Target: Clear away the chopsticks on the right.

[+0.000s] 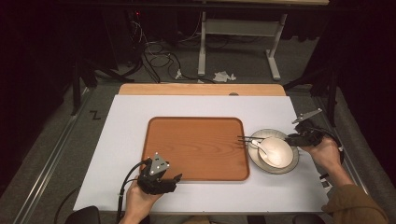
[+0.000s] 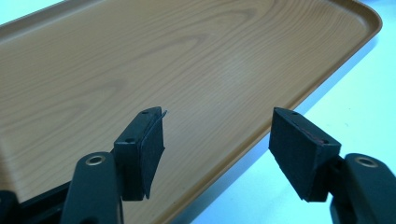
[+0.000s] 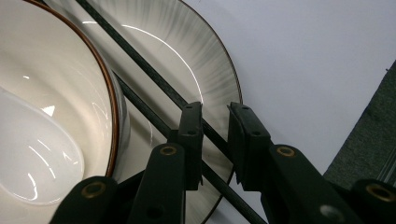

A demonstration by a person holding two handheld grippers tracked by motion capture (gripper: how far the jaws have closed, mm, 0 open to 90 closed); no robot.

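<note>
A brown wooden tray lies in the middle of the white mat. To its right sits a grey-rimmed plate carrying a white bowl with a white spoon in it. Two black chopsticks lie across the plate, tips over the tray's right edge. My right gripper straddles one chopstick at the plate's right rim, jaws narrowly apart. My left gripper hovers open over the tray's front edge, holding nothing.
The white mat covers a wooden table whose far edge shows beyond it. Dark floor with cables and a white table frame lies behind. Grey floor runs along both sides of the table.
</note>
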